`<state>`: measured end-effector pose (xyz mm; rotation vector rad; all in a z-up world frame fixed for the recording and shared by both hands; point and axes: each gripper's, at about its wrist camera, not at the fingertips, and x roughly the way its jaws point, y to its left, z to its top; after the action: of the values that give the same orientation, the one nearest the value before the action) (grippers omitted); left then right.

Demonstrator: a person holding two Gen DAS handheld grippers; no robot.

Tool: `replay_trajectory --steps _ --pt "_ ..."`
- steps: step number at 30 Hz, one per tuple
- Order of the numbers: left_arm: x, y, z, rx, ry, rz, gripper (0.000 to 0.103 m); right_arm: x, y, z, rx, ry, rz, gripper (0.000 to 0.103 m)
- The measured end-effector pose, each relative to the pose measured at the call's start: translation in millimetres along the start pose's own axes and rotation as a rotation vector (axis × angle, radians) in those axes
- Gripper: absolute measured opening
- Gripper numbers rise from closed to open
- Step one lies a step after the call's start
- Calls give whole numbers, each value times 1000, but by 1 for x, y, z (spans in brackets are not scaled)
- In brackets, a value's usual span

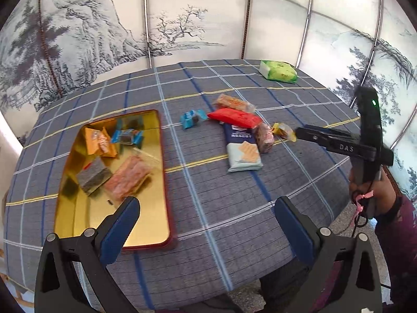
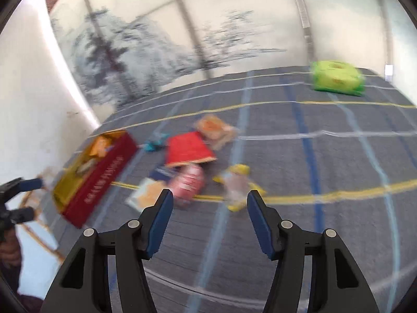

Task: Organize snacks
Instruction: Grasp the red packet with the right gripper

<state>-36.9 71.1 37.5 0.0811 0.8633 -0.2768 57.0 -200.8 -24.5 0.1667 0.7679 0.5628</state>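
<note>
Broadly, a counter (image 1: 234,195) under a blue-grey plaid cloth carries everything. On its left lies a red tin with a gold inside (image 1: 78,208), already holding several wrapped snacks. Mid-counter sits a loose pile: a red packet (image 1: 234,117), a navy and pale-blue biscuit pack (image 1: 242,151), a small yellow-wrapped sweet (image 1: 282,130). Both the left gripper (image 1: 208,224) and right gripper (image 2: 209,216) hover with fingers apart, empty.

Bright daylight, blurred right-wrist view
</note>
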Motion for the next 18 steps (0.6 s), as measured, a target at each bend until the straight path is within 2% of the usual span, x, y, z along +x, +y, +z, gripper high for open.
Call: replay_trajectory --steps 3,6,10,18 --pt "4 -10 5 17 7 -7 102 24 18 24 -84 45 70 62" --pt "7 -15 7 32 10 -9 102 60 26 44 -148 125 47 63" --pt "9 -15 10 47 12 -10 102 91 22 61 -164 182 56 66" --pt "24 -4 17 18 30 -41 102 129 11 71 -174 284 39 68"
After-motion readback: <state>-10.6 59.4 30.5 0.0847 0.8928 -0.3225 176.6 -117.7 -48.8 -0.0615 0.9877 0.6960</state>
